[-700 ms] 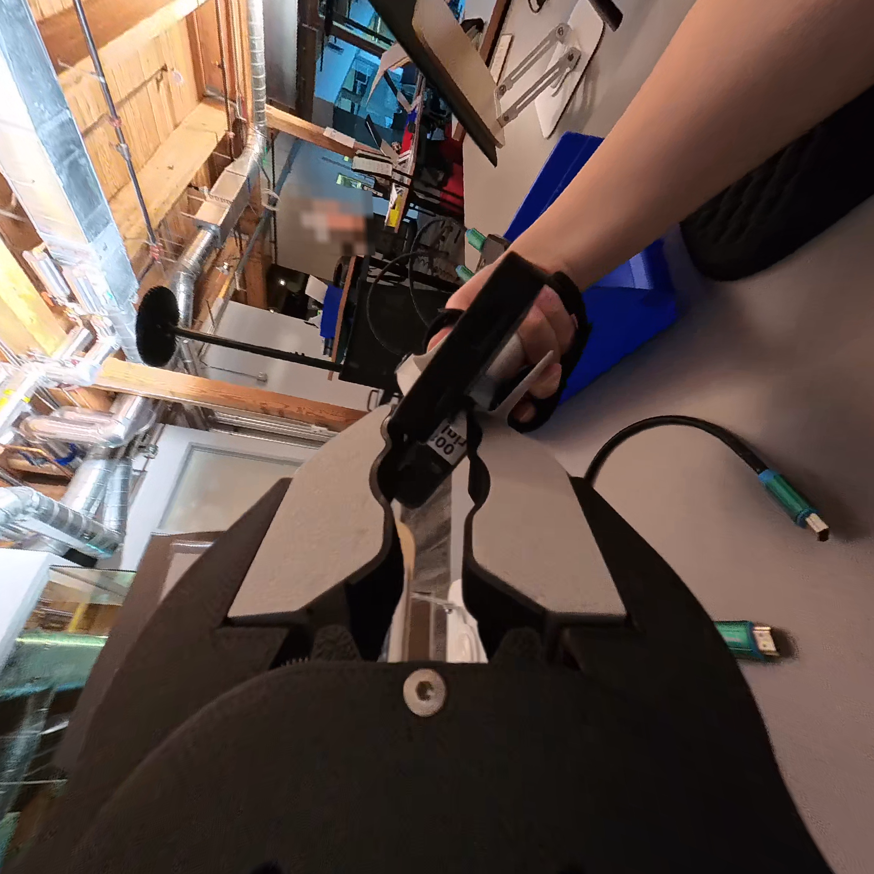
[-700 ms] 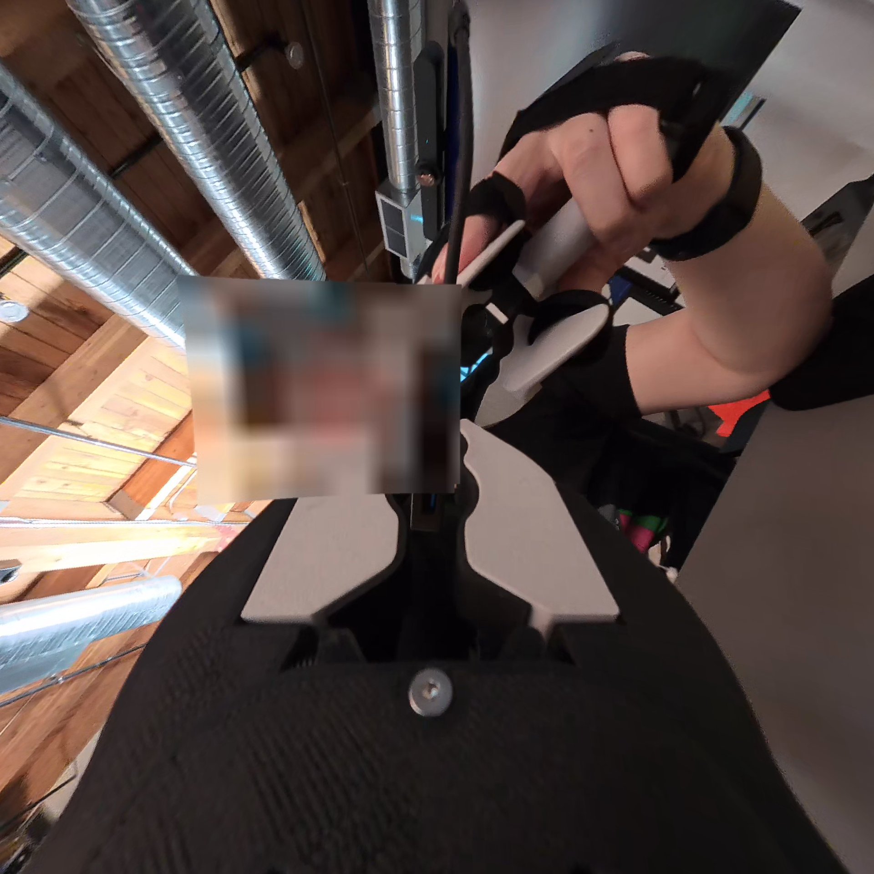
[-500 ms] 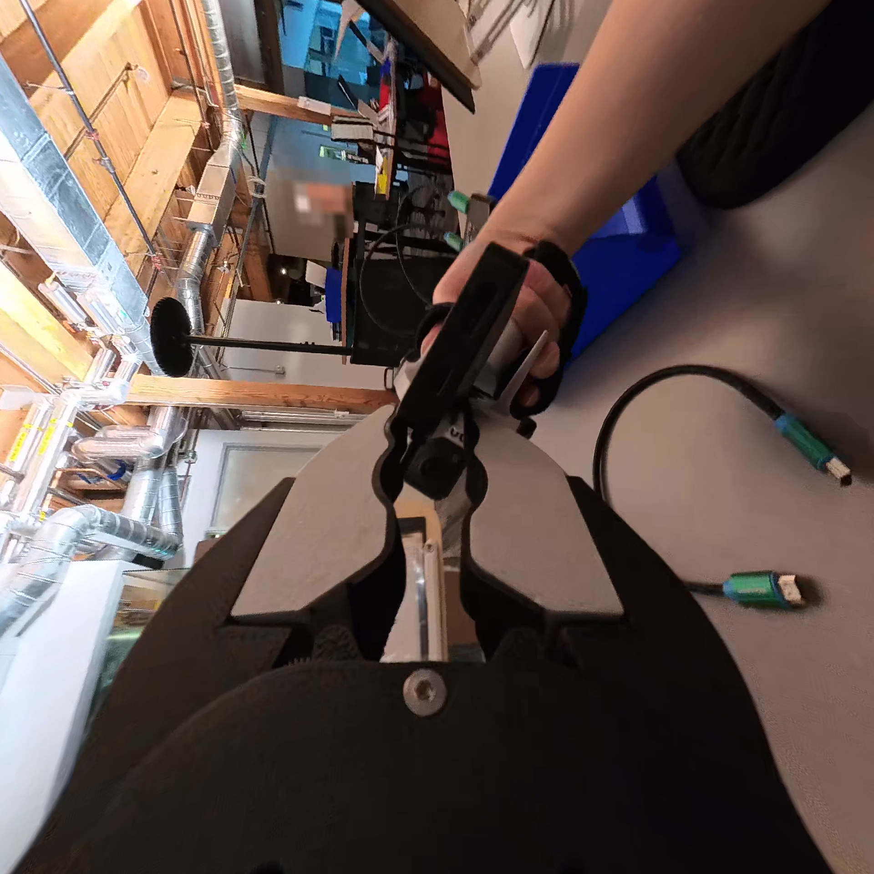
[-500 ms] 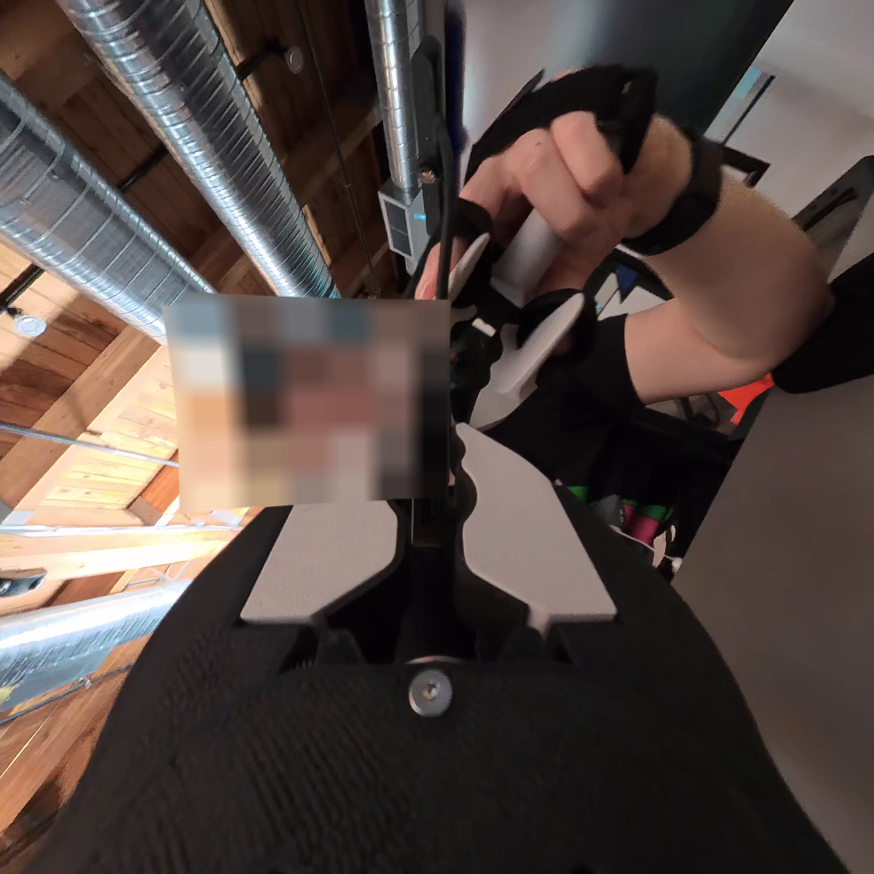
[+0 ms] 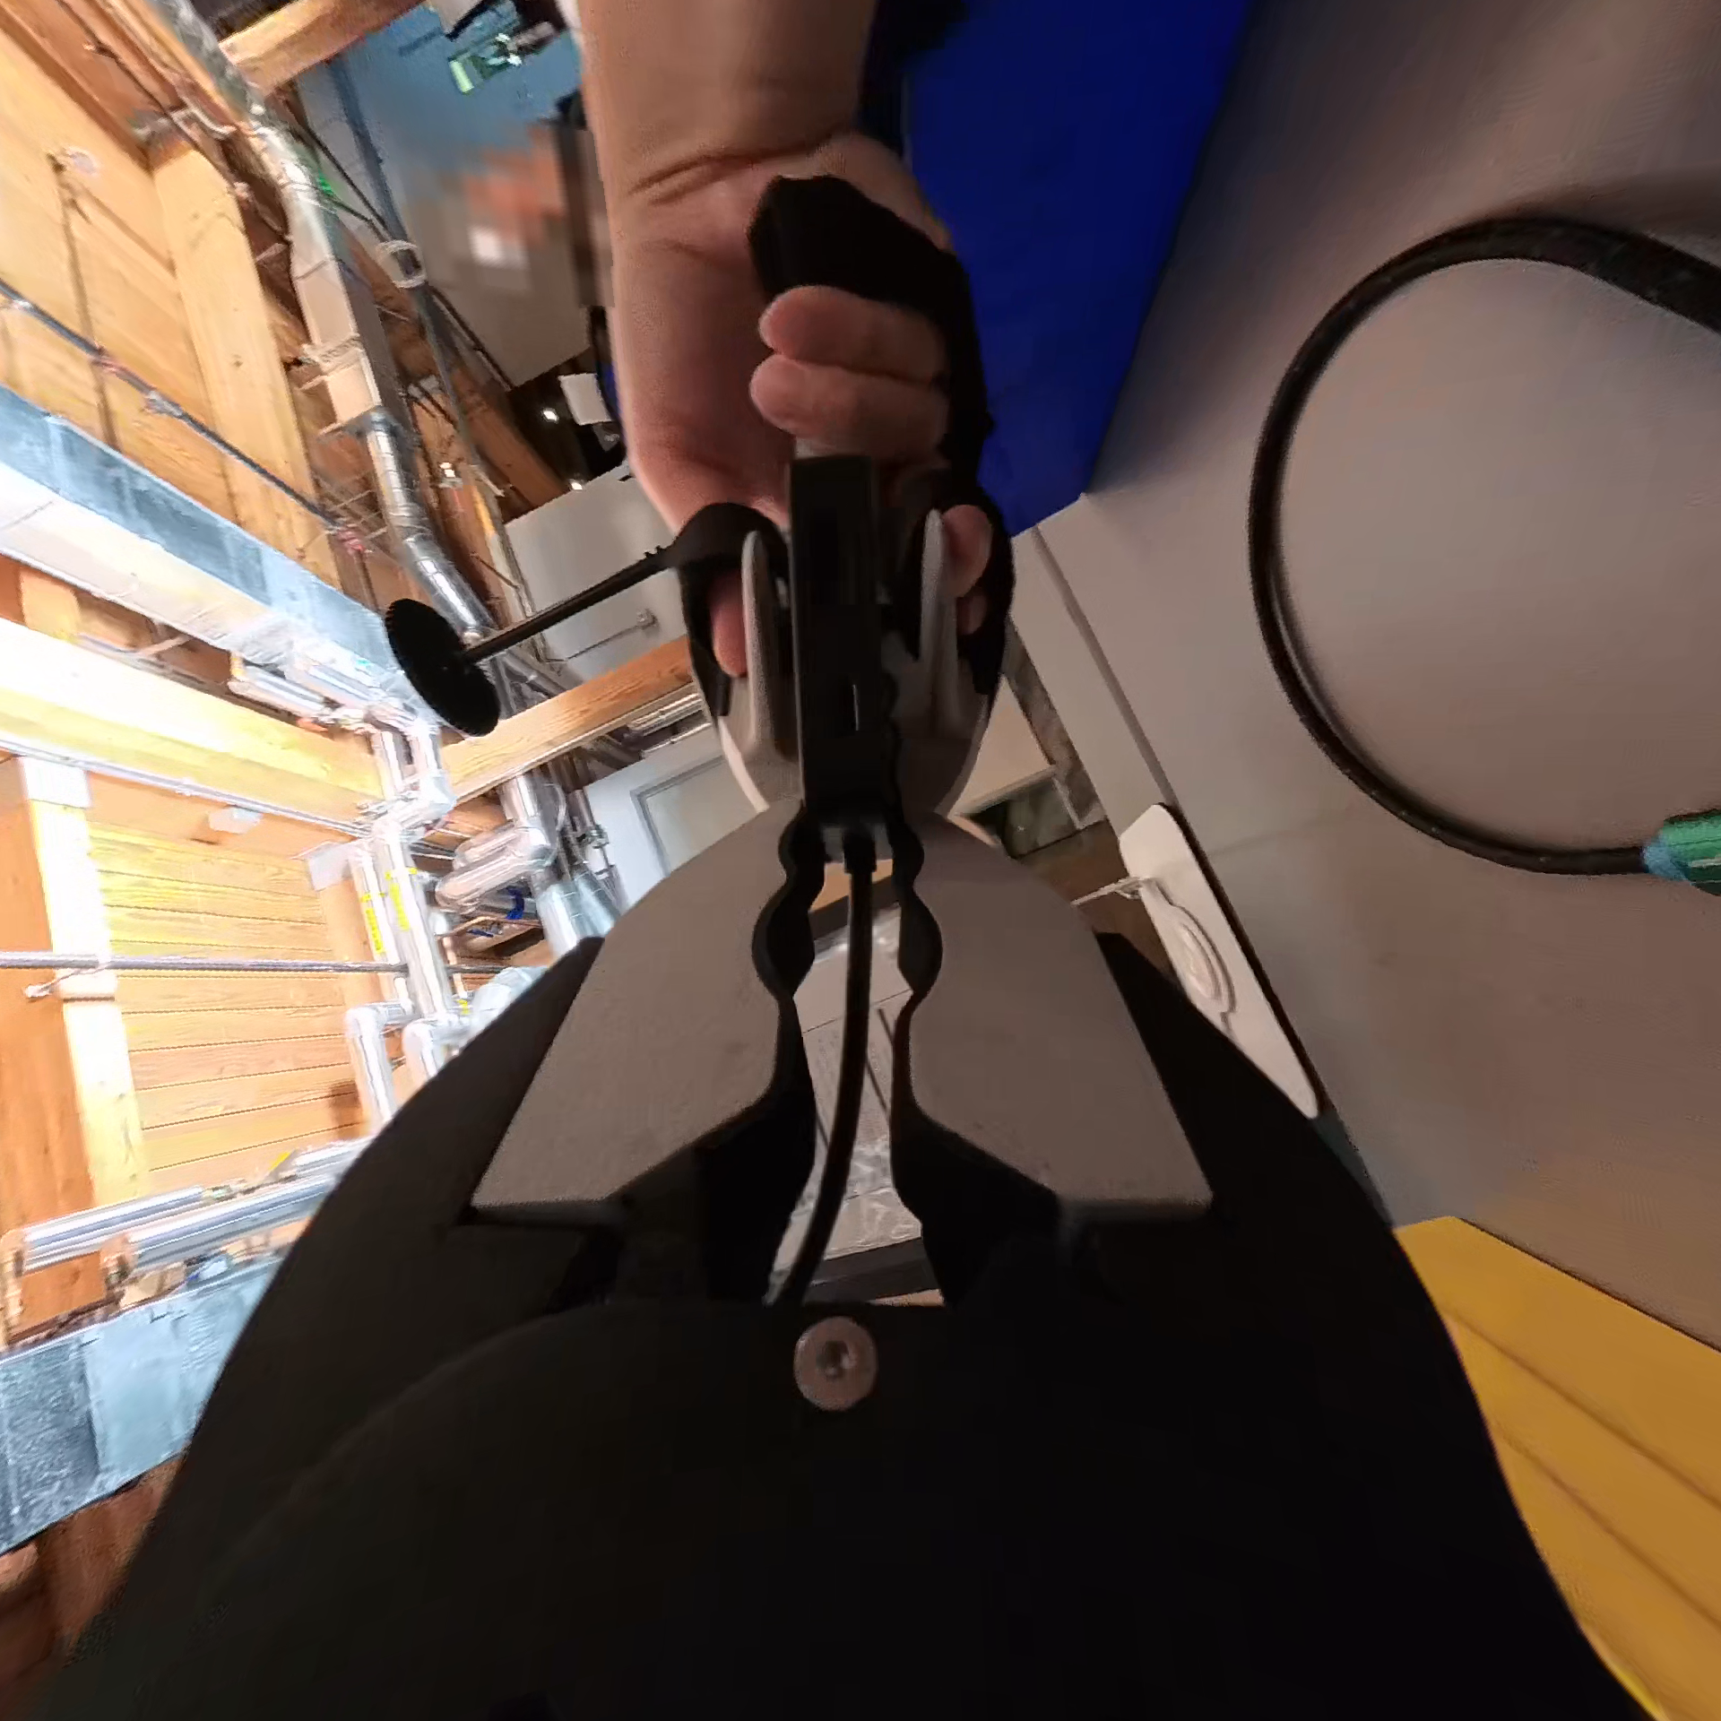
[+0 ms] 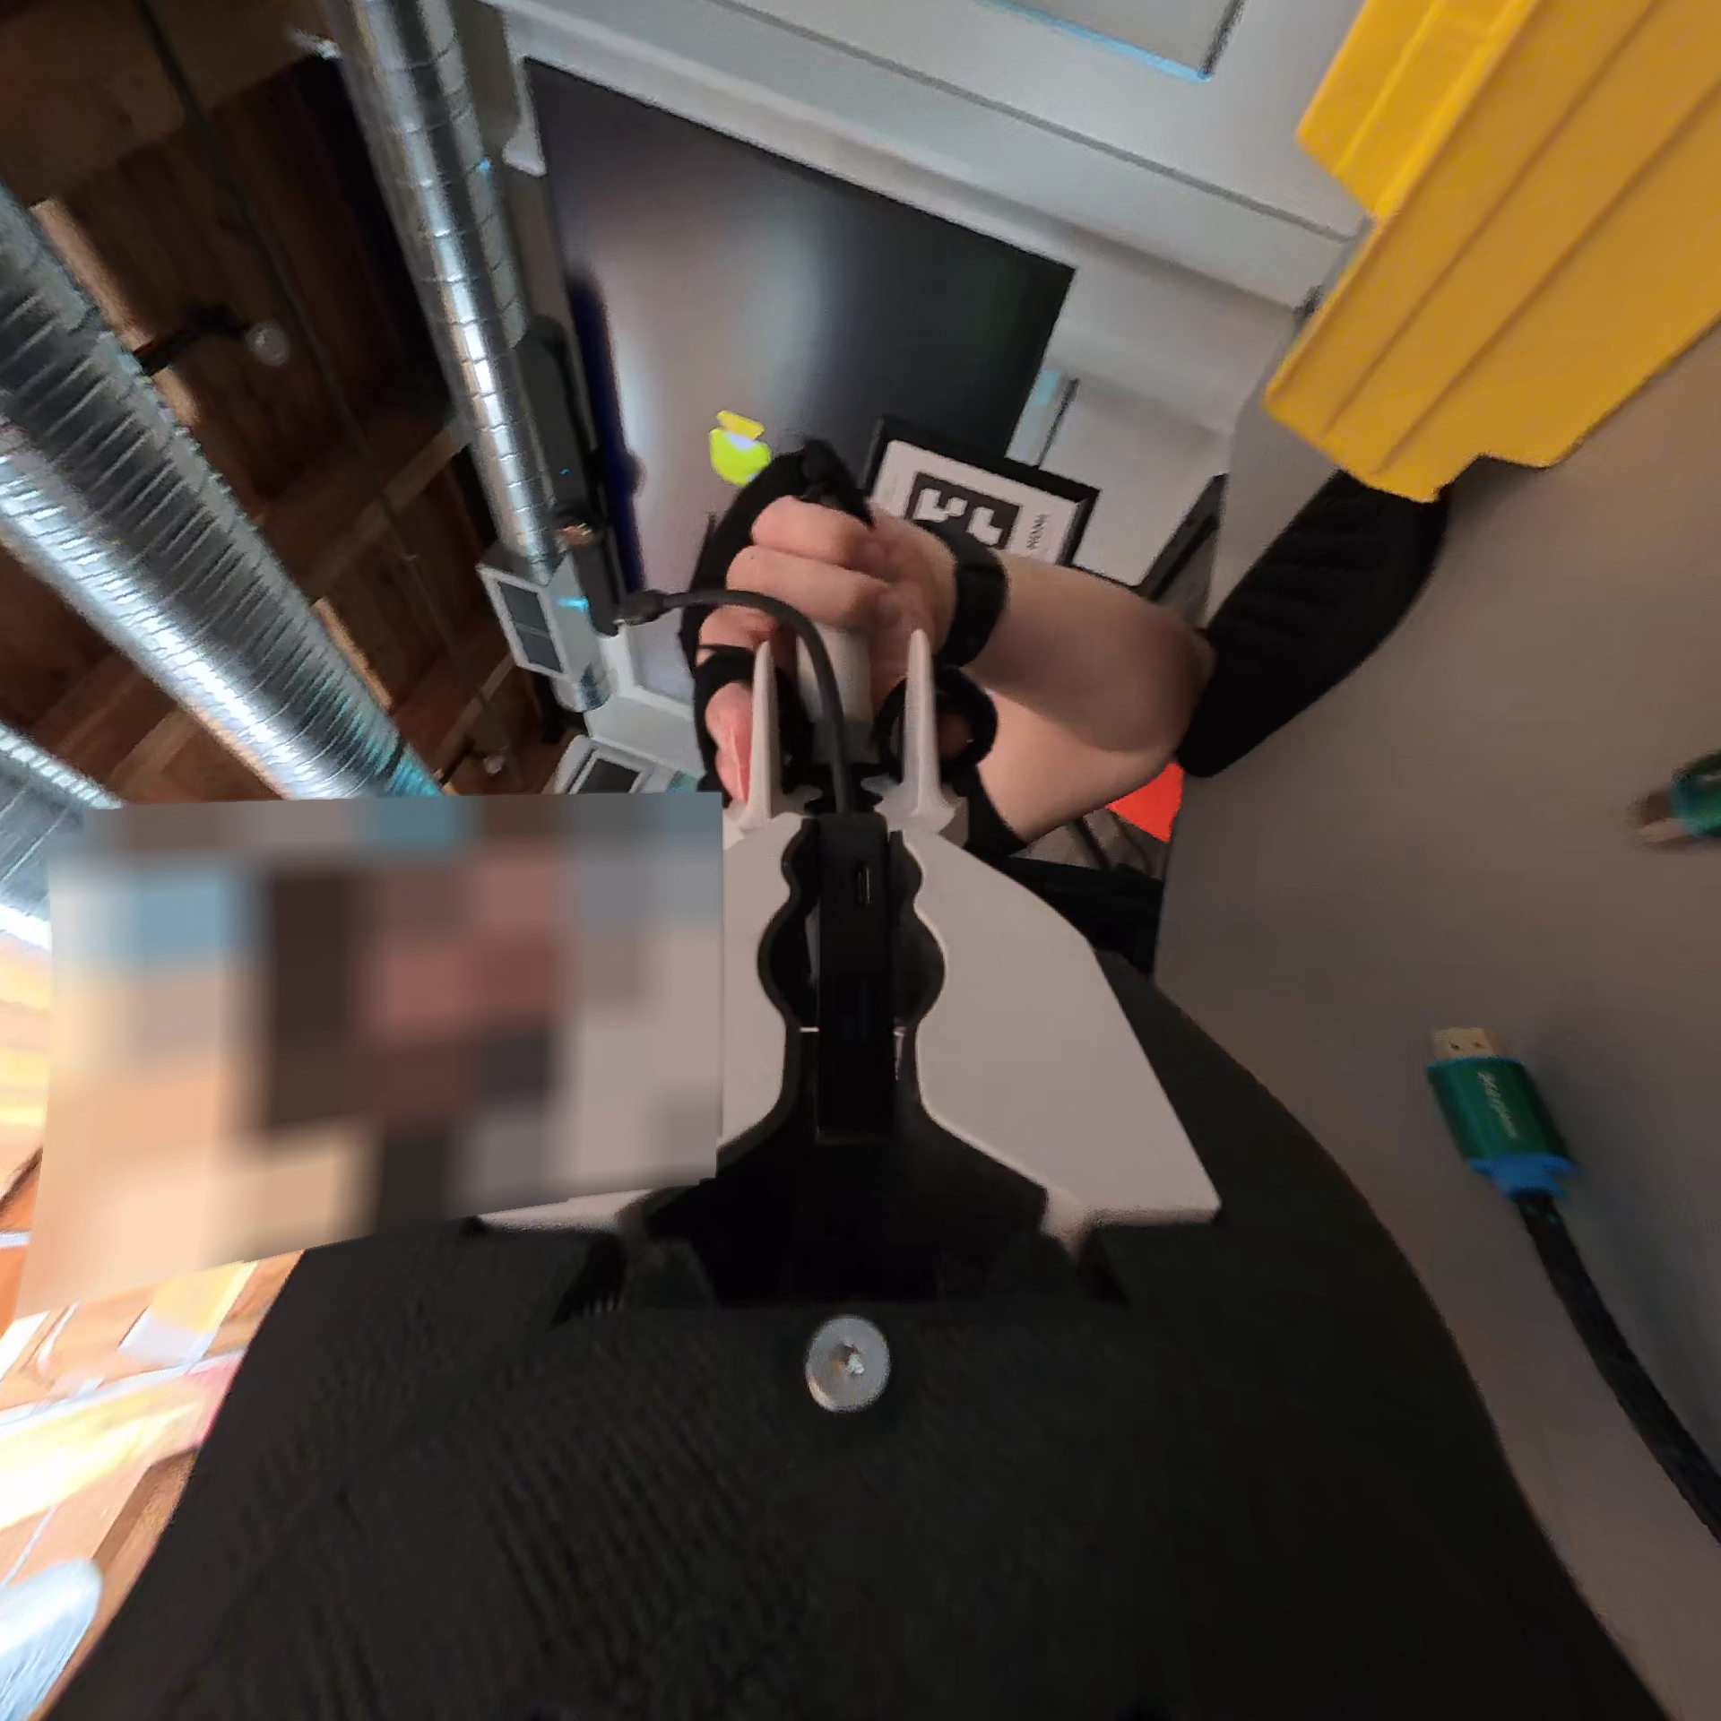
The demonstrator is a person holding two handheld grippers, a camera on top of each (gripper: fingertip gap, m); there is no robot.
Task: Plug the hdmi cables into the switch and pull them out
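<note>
The black HDMI switch [image 5: 832, 643] is held in the air, seen edge-on, with a gripper at each end. My left gripper [image 5: 849, 838] is shut on its near end in the left wrist view. My right gripper [image 6: 852, 838] is shut on the switch [image 6: 849, 987] in the right wrist view. The switch's thin black lead [image 6: 810, 652] curls free with a small plug. Nothing is plugged into the ports I can see. HDMI cables lie loose on the grey table: a green plug [image 5: 1687, 866] on a black loop [image 5: 1294, 577], and a green-and-blue plug [image 6: 1490, 1108].
A blue bin [image 5: 1071, 233] stands on the table behind the hand. A yellow bin [image 6: 1490, 233] stands at the other side and also shows in the left wrist view [image 5: 1583, 1416]. A white plate [image 5: 1201, 959] lies near it. A dark monitor [image 6: 792, 307] is behind. The tips of both grippers are at nearly the same place. From either gripper's tips it is about 15 cm to the green-and-blue plug [image 6: 1490, 1108].
Both grippers have swung round with the switch still held between them. The switch now shows edge-on. The yellow bin and more of the table have come into view.
</note>
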